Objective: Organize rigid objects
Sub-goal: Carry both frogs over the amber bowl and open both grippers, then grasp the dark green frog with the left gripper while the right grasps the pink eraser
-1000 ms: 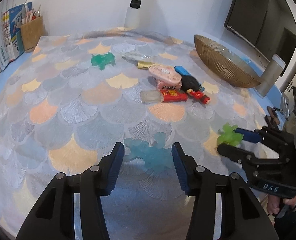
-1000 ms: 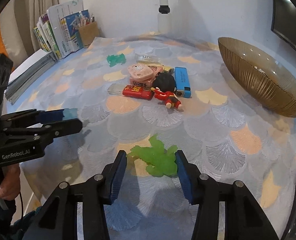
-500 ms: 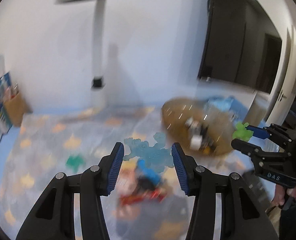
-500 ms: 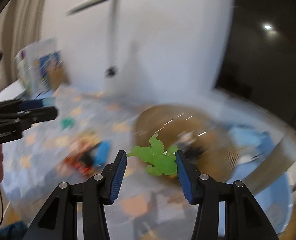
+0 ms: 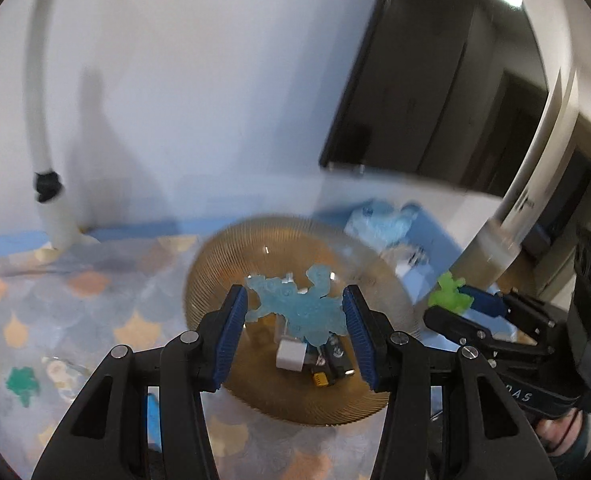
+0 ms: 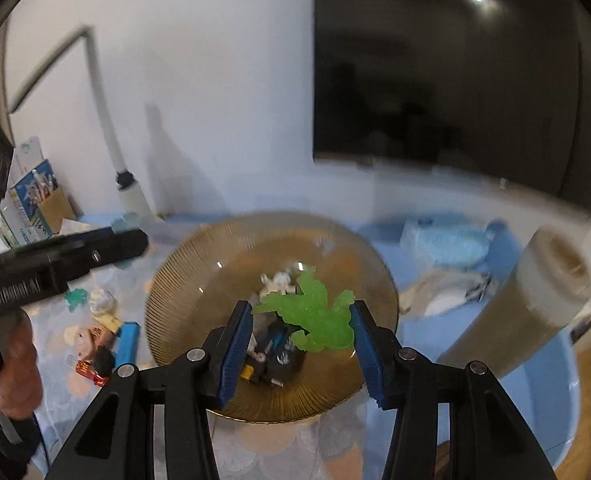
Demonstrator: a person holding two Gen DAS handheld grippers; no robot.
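My left gripper (image 5: 293, 312) is shut on a translucent blue animal figure (image 5: 295, 304) and holds it in the air over the amber ribbed bowl (image 5: 215, 264). My right gripper (image 6: 301, 322) is shut on a bright green animal figure (image 6: 315, 316), also above the bowl (image 6: 183, 280). Several small items, one a white cube (image 5: 291, 354), lie in the bowl's bottom. In the left wrist view the right gripper (image 5: 461, 300) shows at the right with the green figure (image 5: 449, 292). The left gripper (image 6: 107, 246) shows at the left edge of the right wrist view.
On the scale-patterned cloth (image 6: 255, 448) left of the bowl lie a dark green figure (image 6: 75, 298), a blue lighter (image 6: 127, 342), a red packet (image 6: 89, 370) and a doll. A beige cylinder (image 6: 535, 304) stands right of the bowl. A lamp post (image 5: 51, 216) and a dark screen (image 5: 435, 100) are behind.
Both grippers lifted their figures off the cloth and carried them up and to the right, from the table's front to above the bowl. Their grips stayed the same.
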